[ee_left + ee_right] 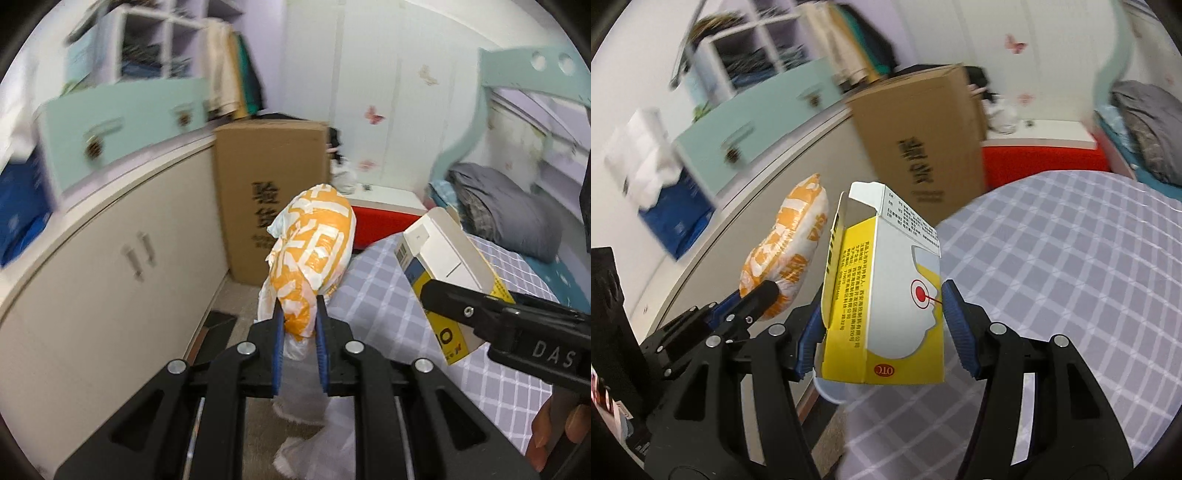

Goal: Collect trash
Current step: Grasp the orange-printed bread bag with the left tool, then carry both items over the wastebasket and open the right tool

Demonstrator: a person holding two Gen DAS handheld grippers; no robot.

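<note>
While both pieces of trash are held aloft, off the bed and off the floor, the entry reads as follows. Item one: orange-and-white plastic bag (312, 254), crumpled and bulging, long axis running forward and upward from the left claw (300, 332); the blue pads (279, 347) are drawn close together and pinch the bag's gathered lower end, with loose clear film trailing below the jaws toward the floor. Item two: yellow-and-white medicine carton (886, 295), top flap open and apparently empty, long axis pointing away from the right claw (882, 332); the jaws stand roughly as wide as the carton and press on its two narrow sides. Relation of the two: from the right wrist view the bag lies to the left of the carton, just beside it but apart; from the left wrist view the carton (448, 266) sits to the right, over the edge of the bed. Support below: bed with checked lilac cover (1071, 277), its near corner under the carton; strip of floor between the bed edge and a cream cabinet (110, 280). Background: tall cardboard box (271, 192) standing on the floor at the cabinet's far end. No bin or sack is visible in either view, so where each item must go cannot be told; judged state is both items collected and ready for carrying, neither hand free.
</note>
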